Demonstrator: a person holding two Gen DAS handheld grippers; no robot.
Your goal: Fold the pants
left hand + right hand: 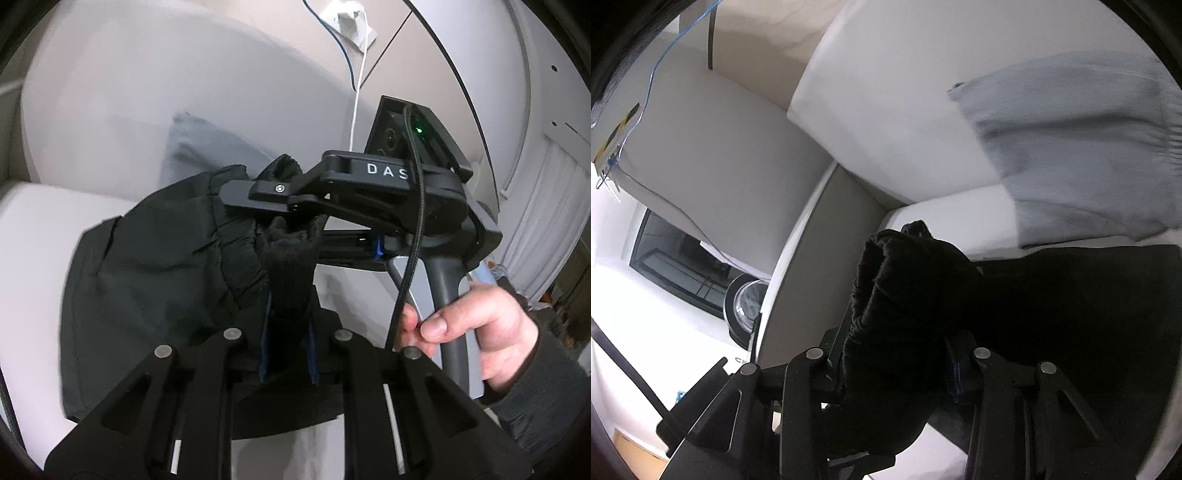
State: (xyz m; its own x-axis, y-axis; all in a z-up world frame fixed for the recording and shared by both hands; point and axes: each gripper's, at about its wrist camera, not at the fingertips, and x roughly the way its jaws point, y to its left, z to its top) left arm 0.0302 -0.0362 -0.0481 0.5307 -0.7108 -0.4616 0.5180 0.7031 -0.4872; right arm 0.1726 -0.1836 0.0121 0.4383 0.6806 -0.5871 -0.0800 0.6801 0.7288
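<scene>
The black pants (pixel 147 277) lie partly on a white padded surface (pixel 37 258), with their ribbed end bunched and lifted. My left gripper (pixel 290 314) is shut on a strip of that ribbed black fabric, which rises between its blue-padded fingers. My right gripper (pixel 266 225) comes in from the right, held by a person's hand (pixel 480 325), and is clamped on the same bunched end just above the left one. In the right wrist view the ribbed fabric fills the gap between the right gripper's (pixel 899 332) fingers, and the rest of the black pants (pixel 1071 302) spreads to the right.
A grey garment (pixel 199 147) (pixel 1071 147) lies behind the pants against a white cushion (pixel 886 92). A white cable (pixel 356 110) hangs down the wall behind. The surface's edge and a drop to the floor with a round glass-fronted object (pixel 746 299) are on the left.
</scene>
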